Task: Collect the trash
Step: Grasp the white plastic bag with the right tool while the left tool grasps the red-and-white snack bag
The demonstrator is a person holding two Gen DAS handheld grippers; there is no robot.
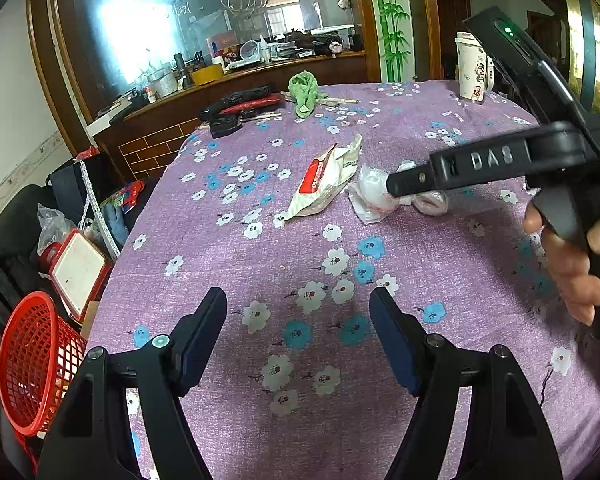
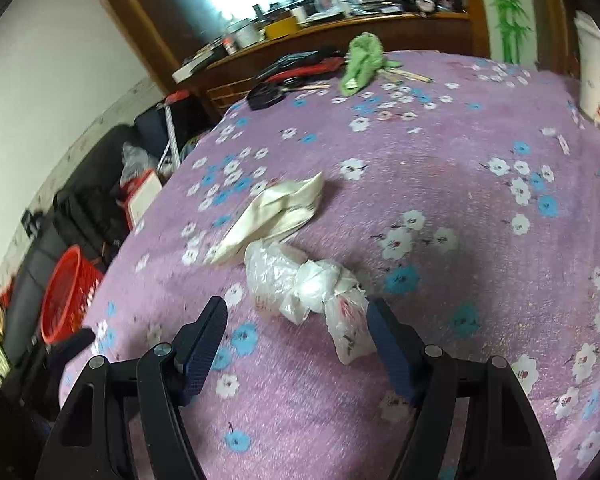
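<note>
A knotted clear plastic bag (image 2: pixel 300 280) lies on the purple flowered tablecloth (image 2: pixel 460 200). My right gripper (image 2: pixel 296 312) stands open just over it; the bag's near end lies between the fingers, close beside the right finger (image 2: pixel 384 336), and nothing presses on it. A crumpled white wrapper with a red label (image 1: pixel 324 184) lies just beyond the bag (image 1: pixel 370 196). In the left wrist view a hand (image 1: pixel 572 276) holds the right gripper, whose finger (image 1: pixel 412 178) points at the bag. My left gripper (image 1: pixel 298 300) hangs open over bare cloth, nearer the table's front. A red mesh basket (image 1: pixel 36 364) stands on the floor to the left.
At the table's far edge lie a green cloth (image 1: pixel 306 90), black and red items (image 1: pixel 244 106) and a white printed cup (image 1: pixel 472 66). Left of the table the floor holds a red-rimmed white box (image 1: pixel 78 270), bags and dark clutter. A wooden counter runs behind.
</note>
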